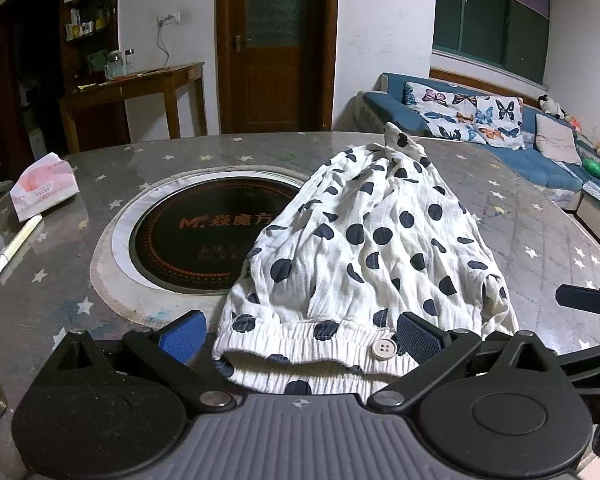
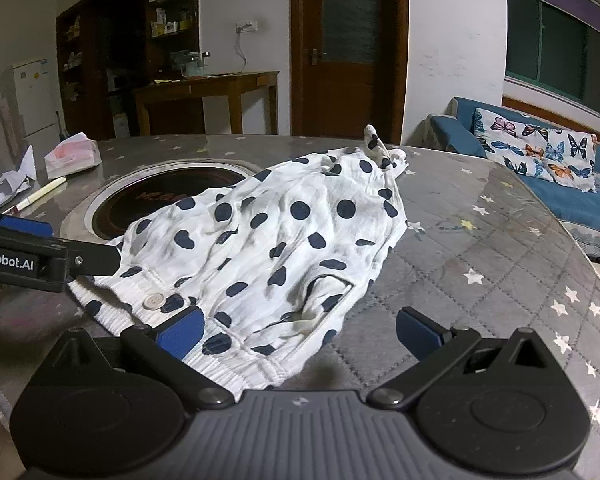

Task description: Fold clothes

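I see a white garment (image 1: 364,248) with dark navy polka dots and one off-white button (image 1: 383,348). The surface (image 1: 540,248) is grey, quilted, with white and pale yellow stars. The inset disc (image 1: 204,236) is black with orange lettering. My left hand-held gripper (image 1: 300,334) has blue pads on black fingers. The sofa (image 2: 572,204) is blue, with butterfly-print cushions.

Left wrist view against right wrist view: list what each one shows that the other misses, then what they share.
Only the left wrist view shows the stuffed toys on the sofa and the cooktop's orange lettering in full.

Only the right wrist view shows the white fridge, the crumpled paper at the table's left edge, and the left gripper's printed side.

Both show the polka-dot garment with its waistband button, the tissue pack, the pen, the door, the butterfly cushions, and both grippers, left gripper and right gripper, open.
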A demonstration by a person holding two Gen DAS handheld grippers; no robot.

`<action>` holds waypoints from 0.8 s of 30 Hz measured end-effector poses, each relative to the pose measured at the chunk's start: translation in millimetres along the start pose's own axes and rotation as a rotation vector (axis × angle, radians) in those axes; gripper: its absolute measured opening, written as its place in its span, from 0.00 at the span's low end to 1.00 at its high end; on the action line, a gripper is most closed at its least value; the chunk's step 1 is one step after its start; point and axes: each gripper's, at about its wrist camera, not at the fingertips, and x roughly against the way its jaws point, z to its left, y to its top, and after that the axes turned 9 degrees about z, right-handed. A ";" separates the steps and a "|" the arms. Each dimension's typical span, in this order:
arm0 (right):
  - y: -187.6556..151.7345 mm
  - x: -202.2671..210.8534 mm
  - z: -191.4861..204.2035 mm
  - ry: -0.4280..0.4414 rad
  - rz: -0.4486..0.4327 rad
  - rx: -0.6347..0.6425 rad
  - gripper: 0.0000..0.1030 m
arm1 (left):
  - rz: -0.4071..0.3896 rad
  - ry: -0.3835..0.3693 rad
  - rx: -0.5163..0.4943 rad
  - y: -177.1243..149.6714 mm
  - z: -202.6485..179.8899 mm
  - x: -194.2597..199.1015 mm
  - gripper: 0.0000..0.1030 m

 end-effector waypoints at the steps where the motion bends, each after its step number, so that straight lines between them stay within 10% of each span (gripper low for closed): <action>1: -0.1 0.0 -0.5 0.001 -0.001 -0.001 1.00 | 0.002 -0.001 0.000 -0.3 -0.2 -0.2 1.00; 24: -11.5 8.0 10.8 0.015 0.004 -0.015 1.00 | 0.003 0.013 -0.020 -12.3 -6.8 11.7 1.00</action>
